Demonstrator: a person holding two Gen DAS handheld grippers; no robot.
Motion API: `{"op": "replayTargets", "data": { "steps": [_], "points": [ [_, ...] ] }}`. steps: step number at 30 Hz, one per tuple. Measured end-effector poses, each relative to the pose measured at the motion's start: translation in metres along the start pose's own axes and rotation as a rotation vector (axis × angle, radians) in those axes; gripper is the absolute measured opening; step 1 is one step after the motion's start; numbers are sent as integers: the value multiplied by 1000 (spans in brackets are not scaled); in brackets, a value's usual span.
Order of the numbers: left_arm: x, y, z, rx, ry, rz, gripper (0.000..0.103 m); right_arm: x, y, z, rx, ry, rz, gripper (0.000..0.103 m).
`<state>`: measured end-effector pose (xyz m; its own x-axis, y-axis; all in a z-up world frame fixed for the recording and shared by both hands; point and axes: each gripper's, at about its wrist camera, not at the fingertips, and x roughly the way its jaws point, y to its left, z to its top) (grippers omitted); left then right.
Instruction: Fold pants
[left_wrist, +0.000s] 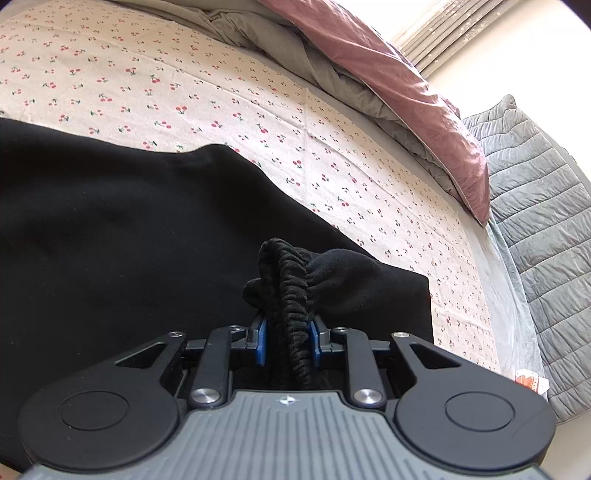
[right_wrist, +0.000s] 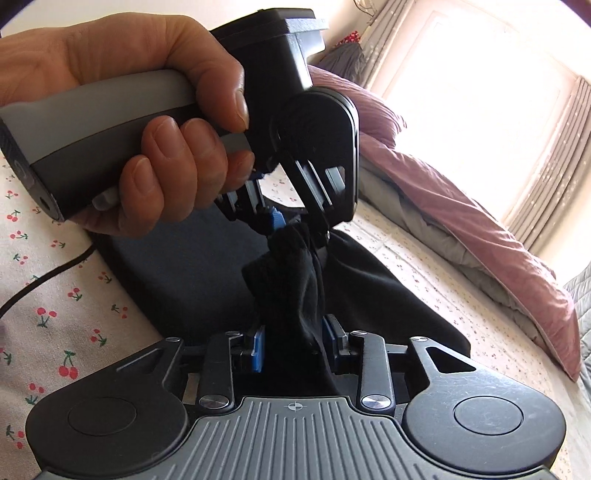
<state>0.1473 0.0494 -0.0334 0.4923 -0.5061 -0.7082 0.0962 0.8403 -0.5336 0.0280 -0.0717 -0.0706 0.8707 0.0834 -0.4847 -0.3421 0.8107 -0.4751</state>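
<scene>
Black pants (left_wrist: 110, 229) lie spread on a cherry-print bed sheet (left_wrist: 184, 92). My left gripper (left_wrist: 287, 334) is shut on the gathered elastic waistband (left_wrist: 291, 284), which bunches up between the blue pads. In the right wrist view my right gripper (right_wrist: 293, 341) is shut on another bunch of the black pants (right_wrist: 291, 280). The left gripper (right_wrist: 299, 221), held in a hand (right_wrist: 129, 122), shows just ahead and above, pinching the same cloth. The two grippers are close together, with the fabric hanging between them.
A pink and grey duvet (left_wrist: 406, 85) is heaped along the bed's far side. A grey quilted cover (left_wrist: 535, 206) lies beyond the bed's right edge. A bright curtained window (right_wrist: 480, 99) is behind. A black cable (right_wrist: 44, 280) crosses the sheet at left.
</scene>
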Motion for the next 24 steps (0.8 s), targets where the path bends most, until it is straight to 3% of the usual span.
{"op": "replayTargets", "data": {
  "steps": [3, 6, 11, 14, 17, 19, 21, 24],
  "points": [
    [-4, 8, 7, 44, -26, 54, 20, 7, -12, 1, 36, 28, 44, 32],
    [2, 18, 9, 34, -3, 93, 20, 17, -20, -2, 27, 48, 54, 33],
    [6, 15, 6, 61, -2, 118, 20, 45, -42, 0, 100, 92, 115, 33],
    [1, 9, 14, 62, -43, 113, 20, 55, -63, 1, 176, 108, 165, 34],
    [-3, 11, 15, 85, -67, 123, 20, 63, -76, 2, 218, 111, 178, 44],
    [5, 14, 13, 86, -42, 135, 25, 67, -73, -4, 224, 138, 175, 47],
    [12, 15, 11, 100, -21, 188, 37, 73, -74, -6, 241, 161, 182, 47],
    [3, 17, 13, 79, -47, 184, 39, 72, -80, 0, 281, 170, 204, 47]
  ]
}}
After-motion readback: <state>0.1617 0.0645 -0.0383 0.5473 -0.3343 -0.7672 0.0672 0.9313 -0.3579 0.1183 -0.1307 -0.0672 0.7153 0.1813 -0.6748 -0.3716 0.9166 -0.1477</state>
